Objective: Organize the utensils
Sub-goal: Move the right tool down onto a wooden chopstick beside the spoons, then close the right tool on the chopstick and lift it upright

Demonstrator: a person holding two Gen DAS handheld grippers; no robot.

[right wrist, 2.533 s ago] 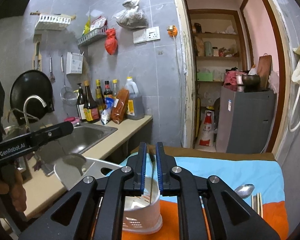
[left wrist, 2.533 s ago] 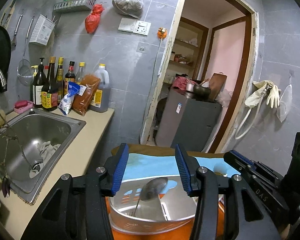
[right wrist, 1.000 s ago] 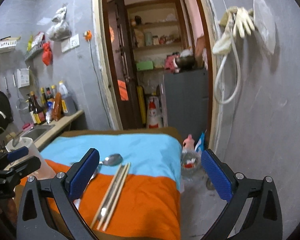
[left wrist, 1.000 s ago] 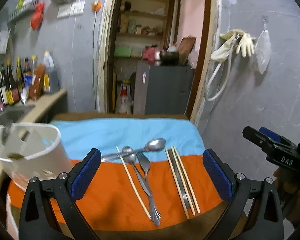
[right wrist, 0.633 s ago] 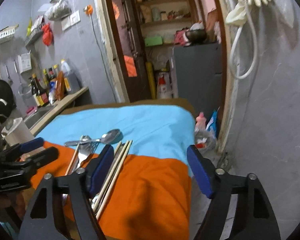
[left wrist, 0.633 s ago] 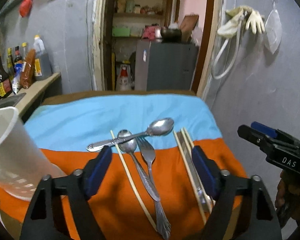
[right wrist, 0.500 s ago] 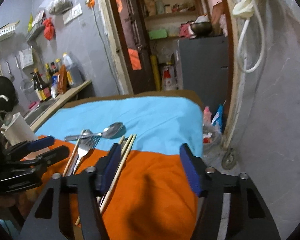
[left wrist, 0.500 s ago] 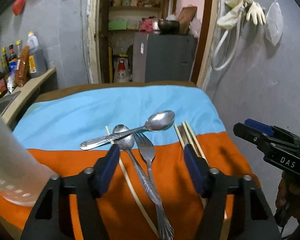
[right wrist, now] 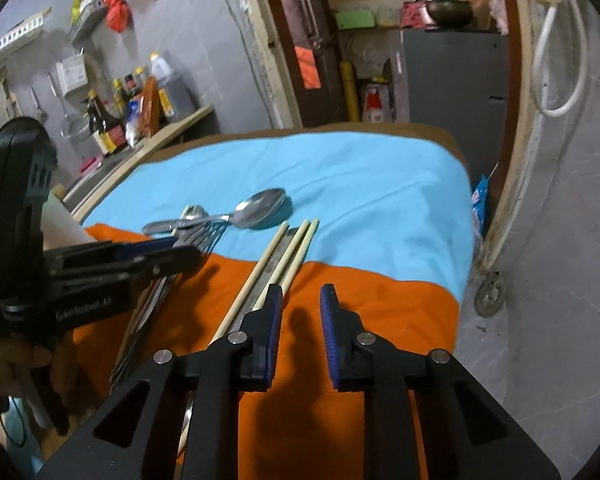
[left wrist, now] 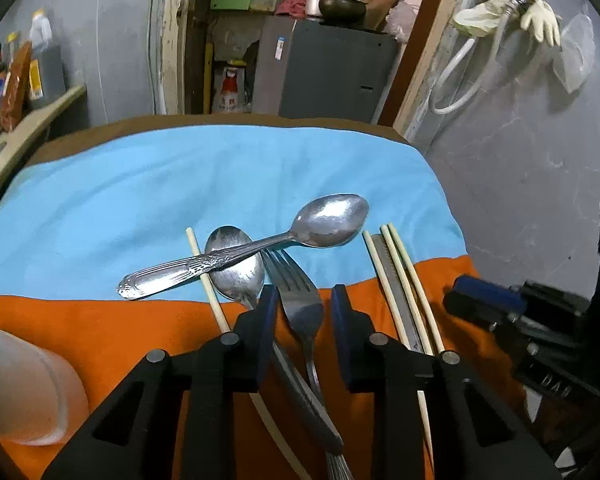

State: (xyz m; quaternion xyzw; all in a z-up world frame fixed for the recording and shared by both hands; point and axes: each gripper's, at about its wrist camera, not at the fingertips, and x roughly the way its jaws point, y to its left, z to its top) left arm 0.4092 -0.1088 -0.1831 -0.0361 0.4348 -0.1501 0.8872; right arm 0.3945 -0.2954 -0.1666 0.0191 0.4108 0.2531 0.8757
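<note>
On the blue and orange cloth (left wrist: 140, 208) lie an ornate-handled spoon (left wrist: 324, 222), a second spoon (left wrist: 236, 268), a fork (left wrist: 300, 304), a lone chopstick (left wrist: 204, 272) and a bundle of chopsticks (left wrist: 408, 276) around a flat metal piece. My left gripper (left wrist: 303, 300) hovers low over the fork, its jaws closing with the fork's neck between them and a gap on each side. My right gripper (right wrist: 301, 296) is closing over bare orange cloth, just right of the chopstick bundle (right wrist: 296, 248), with nothing between its pads. A white utensil holder (left wrist: 24, 392) stands at the near left.
A counter with bottles (right wrist: 140, 116) and a sink runs along the left. Behind the table are a doorway and a grey cabinet (left wrist: 324, 72). Rubber gloves and a hose (left wrist: 500, 20) hang on the right wall. The table's right edge drops to the floor (right wrist: 500, 320).
Both grippers have dropped and tilted down toward the utensils, and their jaws have narrowed from wide apart. The white holder has slid to the left edge of the left view.
</note>
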